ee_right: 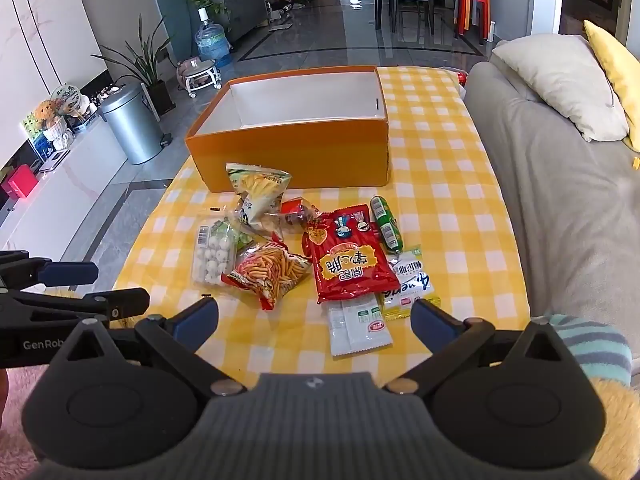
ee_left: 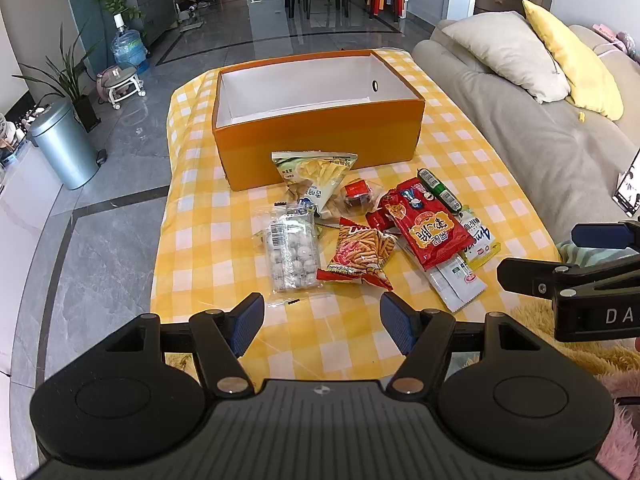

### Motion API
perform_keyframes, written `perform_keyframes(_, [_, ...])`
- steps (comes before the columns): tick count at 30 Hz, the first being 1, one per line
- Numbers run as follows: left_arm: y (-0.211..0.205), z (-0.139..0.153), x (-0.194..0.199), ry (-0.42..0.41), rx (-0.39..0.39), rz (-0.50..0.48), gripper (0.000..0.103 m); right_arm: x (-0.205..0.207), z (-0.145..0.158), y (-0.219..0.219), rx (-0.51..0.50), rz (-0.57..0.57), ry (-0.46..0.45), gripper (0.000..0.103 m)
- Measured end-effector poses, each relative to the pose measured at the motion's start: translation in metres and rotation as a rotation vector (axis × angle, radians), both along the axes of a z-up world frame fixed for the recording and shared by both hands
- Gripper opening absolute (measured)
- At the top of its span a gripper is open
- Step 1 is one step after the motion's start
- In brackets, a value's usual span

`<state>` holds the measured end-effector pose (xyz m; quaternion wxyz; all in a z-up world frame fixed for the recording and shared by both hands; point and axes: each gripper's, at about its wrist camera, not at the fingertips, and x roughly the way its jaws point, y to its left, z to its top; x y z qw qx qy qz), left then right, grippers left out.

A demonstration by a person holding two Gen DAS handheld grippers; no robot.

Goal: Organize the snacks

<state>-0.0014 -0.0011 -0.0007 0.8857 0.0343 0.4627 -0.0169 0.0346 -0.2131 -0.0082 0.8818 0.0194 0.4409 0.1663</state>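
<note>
— Orange was the colour of the box point(ee_left: 320, 136), yes? Where did it stand?

— Yes, an orange box with white inner walls. It stood open at the far part of the counter point(ee_left: 200, 216), on a yellow and white checked cloth, and I saw nothing inside it.

— And the snacks?

— They lay in a loose pile in the middle of the counter, just in front of the box. A pale green chips bag point(ee_left: 316, 176) leaned against the front wall of the box. Nearer lay a clear pack of white balls point(ee_left: 290, 254), and beside it a red bag of orange sticks point(ee_left: 360, 254). A big red packet point(ee_right: 350, 266) partly covered a white sachet point(ee_right: 358, 328) and a yellow packet point(ee_right: 410, 284). A green sausage point(ee_right: 385, 220) lay touching the far right side of the big red packet.

— How were the two tools?

— The left hand-held gripper point(ee_left: 322, 322) hovered over the near edge of the counter, its blue pads wide apart, with nothing between them. The right hand-held gripper point(ee_right: 314, 322) hovered there also, spread even wider and empty, just short of the white sachet. Each one showed in the other camera from the side.

— Anything around?

— A grey sofa point(ee_left: 540, 140) stood along the right side of the counter, and a silver bin point(ee_left: 64, 144) on the floor at the left.
</note>
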Motion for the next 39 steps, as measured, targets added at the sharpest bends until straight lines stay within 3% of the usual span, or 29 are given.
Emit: perform_keyframes(39, [-0.0001,-0.0028,-0.0048,0.007,-0.008,0.0,0.078,-0.0007,-0.0052,0.0016,-0.013,-0.004,0.008,0.099])
